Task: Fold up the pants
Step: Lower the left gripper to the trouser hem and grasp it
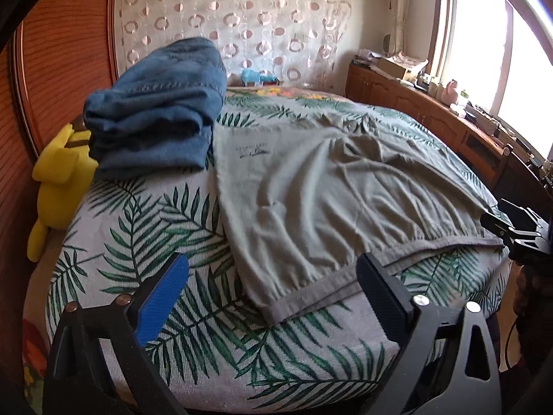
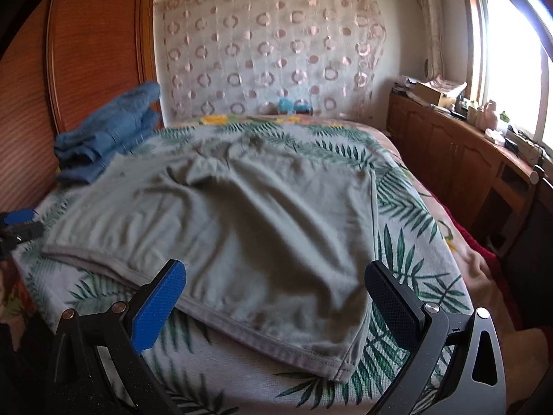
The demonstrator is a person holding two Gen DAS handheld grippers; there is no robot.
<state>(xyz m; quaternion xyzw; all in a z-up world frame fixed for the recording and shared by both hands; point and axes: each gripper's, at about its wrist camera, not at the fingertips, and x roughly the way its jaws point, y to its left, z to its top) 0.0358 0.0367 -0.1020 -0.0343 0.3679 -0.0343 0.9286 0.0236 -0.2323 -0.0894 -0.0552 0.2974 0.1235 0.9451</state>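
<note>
Leaf-print bedspread point(image 1: 145, 214) under grey pants point(image 1: 311, 186) (hem nearest), ahead of both grippers' spread, empty jaws.

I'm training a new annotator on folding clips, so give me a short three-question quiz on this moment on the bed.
1. True or false: the left gripper is shut on the grey pants.
2. Multiple choice: where do the folded blue jeans lie relative to the grey pants?
A. On top of them
B. Beside them, toward the wooden headboard
C. On the floor
3. Fill in: the toy beside the jeans is coloured ____.

Key
1. False: its jaws stand apart above the hem, as do those of the right gripper.
2. B
3. Yellow
</note>
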